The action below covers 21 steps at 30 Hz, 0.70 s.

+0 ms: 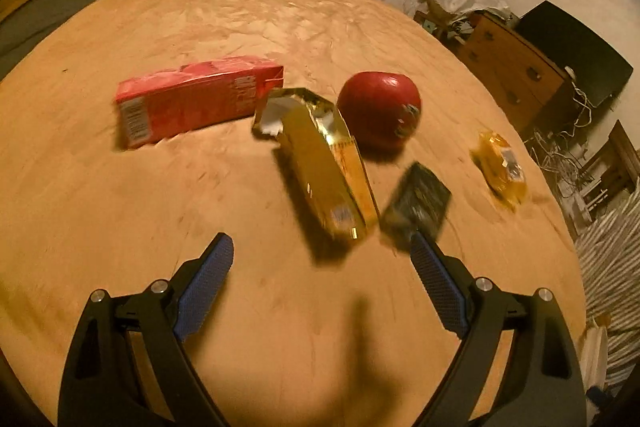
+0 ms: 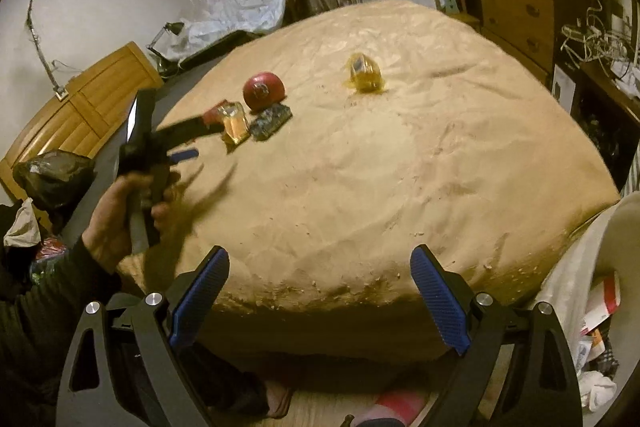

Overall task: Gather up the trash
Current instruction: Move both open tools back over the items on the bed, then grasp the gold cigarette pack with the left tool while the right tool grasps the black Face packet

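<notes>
On the tan cloth (image 1: 120, 211) ahead of your left gripper (image 1: 322, 259), the trash lies in a loose row, and both your grippers are empty with fingers spread wide; the right gripper (image 2: 320, 267) hangs back at the near edge of the cloth, well apart from everything.

Farthest left is the red carton (image 1: 192, 103), lying flat on its long side. It looks like stiff card and probably light if empty; pinch it across the narrow width near the middle, since the long way likely won't fit your jaws.

Next comes the gold box (image 1: 324, 167), torn open at its far end. Its foil skin looks slick and the open end will likely crush, so take it across the closed near end.

Behind it sits a red round thing (image 1: 380, 109), perhaps fruit: smooth, heavier, liable to roll. Whether it counts as trash I can't tell.

Just beside your left gripper's right finger lies the dark packet (image 1: 418, 203), blurred; it looks thin and soft, so grip an edge firmly.

Farthest right, apart from the rest, is the yellow wrapper (image 1: 500, 169): crinkly, light, easily pinched anywhere.
</notes>
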{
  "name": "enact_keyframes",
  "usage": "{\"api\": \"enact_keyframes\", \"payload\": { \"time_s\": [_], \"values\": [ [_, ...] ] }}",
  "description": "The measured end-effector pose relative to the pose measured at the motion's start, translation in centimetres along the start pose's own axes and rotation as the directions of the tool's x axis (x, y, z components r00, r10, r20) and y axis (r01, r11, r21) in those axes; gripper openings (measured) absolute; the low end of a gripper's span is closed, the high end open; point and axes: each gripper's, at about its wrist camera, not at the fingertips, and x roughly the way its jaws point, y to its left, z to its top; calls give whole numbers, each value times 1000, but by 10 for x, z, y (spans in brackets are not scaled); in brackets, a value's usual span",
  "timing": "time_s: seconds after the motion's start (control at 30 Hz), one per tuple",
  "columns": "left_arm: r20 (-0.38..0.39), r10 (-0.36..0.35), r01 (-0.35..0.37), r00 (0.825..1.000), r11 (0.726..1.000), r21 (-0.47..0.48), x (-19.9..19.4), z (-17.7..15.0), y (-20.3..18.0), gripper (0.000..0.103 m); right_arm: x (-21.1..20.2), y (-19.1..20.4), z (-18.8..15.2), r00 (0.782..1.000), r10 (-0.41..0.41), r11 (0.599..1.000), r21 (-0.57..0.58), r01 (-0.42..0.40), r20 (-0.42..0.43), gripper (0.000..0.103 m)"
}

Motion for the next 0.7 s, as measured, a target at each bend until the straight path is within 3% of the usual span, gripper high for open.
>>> {"api": "enact_keyframes", "payload": {
  "time_s": [0.13, 0.2, 0.27, 0.37, 0.53, 0.63, 0.7],
  "values": [
    [-11, 20, -19, 1000, 1000, 13, 22, 13, 0, 85, 19, -11, 4, 1000, 2, 1000, 13, -2, -28, 92],
    [0, 48, -48, 999, 998, 33, 24, 16, 4, 68, 32, -11, 9, 999, 11, 1000, 11, -10, -39, 92],
    [-15, 41, -40, 999, 999, 32, 23, 18, 8, 40, 47, -8, 16, 998, 23, 1000, 8, -22, -51, 92],
    [-67, 17, -13, 998, 997, 71, 15, 17, 17, 22, 71, -3, 28, 996, 54, 999, -1, -54, -68, 92],
    [-176, 5, 32, 984, 977, 209, -15, -1, 45, 22, 119, 16, 51, 988, 112, 993, -20, -114, -109, 92],
    [-178, 35, 8, 983, 972, 235, -37, -9, 71, 24, 144, 27, 63, 982, 131, 990, -42, -138, -136, 92],
    [-156, 57, -18, 986, 971, 239, -48, -11, 83, 44, 161, 35, 74, 977, 146, 987, -49, -155, -153, 92]
  ]
}}
